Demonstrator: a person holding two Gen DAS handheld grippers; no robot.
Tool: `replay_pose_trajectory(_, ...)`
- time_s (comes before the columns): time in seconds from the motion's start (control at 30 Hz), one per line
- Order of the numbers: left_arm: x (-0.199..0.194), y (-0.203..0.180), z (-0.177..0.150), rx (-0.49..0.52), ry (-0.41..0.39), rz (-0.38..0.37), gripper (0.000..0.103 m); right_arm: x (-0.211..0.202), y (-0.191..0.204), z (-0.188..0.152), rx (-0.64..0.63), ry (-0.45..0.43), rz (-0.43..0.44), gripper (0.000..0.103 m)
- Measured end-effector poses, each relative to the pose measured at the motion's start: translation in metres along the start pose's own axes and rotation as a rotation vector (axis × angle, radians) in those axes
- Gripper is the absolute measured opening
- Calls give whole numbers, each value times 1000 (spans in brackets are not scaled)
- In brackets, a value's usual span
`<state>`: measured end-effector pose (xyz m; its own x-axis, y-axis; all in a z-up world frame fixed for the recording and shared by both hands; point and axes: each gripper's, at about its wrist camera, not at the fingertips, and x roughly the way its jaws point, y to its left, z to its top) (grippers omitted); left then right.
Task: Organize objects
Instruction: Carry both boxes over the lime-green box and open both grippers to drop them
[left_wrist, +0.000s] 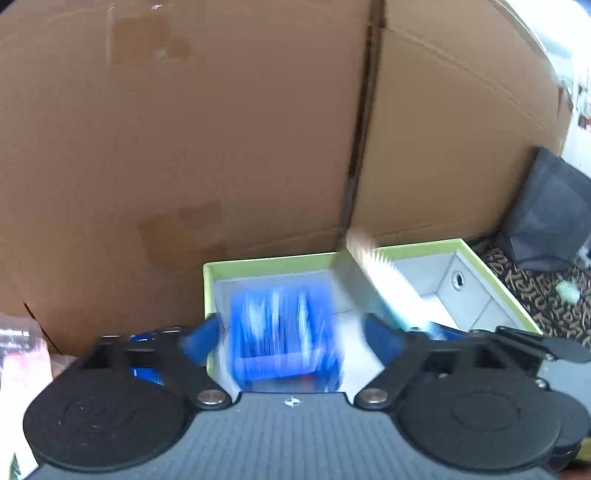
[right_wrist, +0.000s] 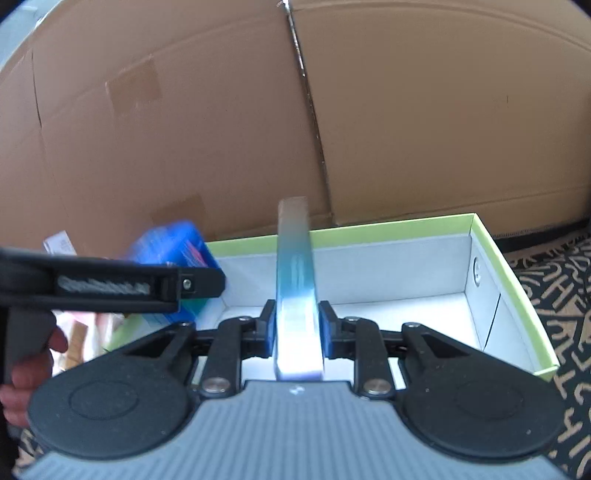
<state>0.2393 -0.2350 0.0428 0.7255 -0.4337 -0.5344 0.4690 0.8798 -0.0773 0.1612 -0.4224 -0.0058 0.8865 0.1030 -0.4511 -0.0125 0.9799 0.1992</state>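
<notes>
A shallow box with a green rim (left_wrist: 266, 263) and grey-white inside sits against a cardboard wall; it also shows in the right wrist view (right_wrist: 406, 229). My left gripper (left_wrist: 291, 339) is open over the box's left end, with a blurred blue packet (left_wrist: 284, 336) between and below its blue fingertips. My right gripper (right_wrist: 297, 328) is shut on a long white and teal box (right_wrist: 297, 288), held on edge above the green-rimmed box. That long box shows at the right in the left wrist view (left_wrist: 384, 280). The blue packet (right_wrist: 173, 243) and left gripper body (right_wrist: 110, 284) show at left.
A large brown cardboard wall (left_wrist: 184, 129) stands right behind the box. A patterned brown carpet (right_wrist: 554, 295) lies to the right. A dark bag (left_wrist: 550, 210) stands at the far right. Pink and white packets (left_wrist: 18, 354) lie to the left of the box.
</notes>
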Motion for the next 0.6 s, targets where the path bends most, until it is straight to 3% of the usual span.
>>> replay_pose_trajectory(0.03,-2,1,-3,-19,-16,14,95,1,-1,-3,-5,-8,-11,52)
replay_pose_trajectory(0.17,-8,7,-6,-57,-12,28,95,-5,-6,-11,5,-55,-39,63)
replay_pose_trajectory(0.23,-14,12,-7,-80,-23,22,95,-12,-6,-13,15,-70,-33,77)
replay_pose_trajectory(0.4,-38,26,-7,-131,-63,26,95,-35,8,-18,-13,-144,-43,100)
replay_pose_trajectory(0.6,-94,58,-26,-199,-114,91,97,-74,40,-20,-67,-223,14,103)
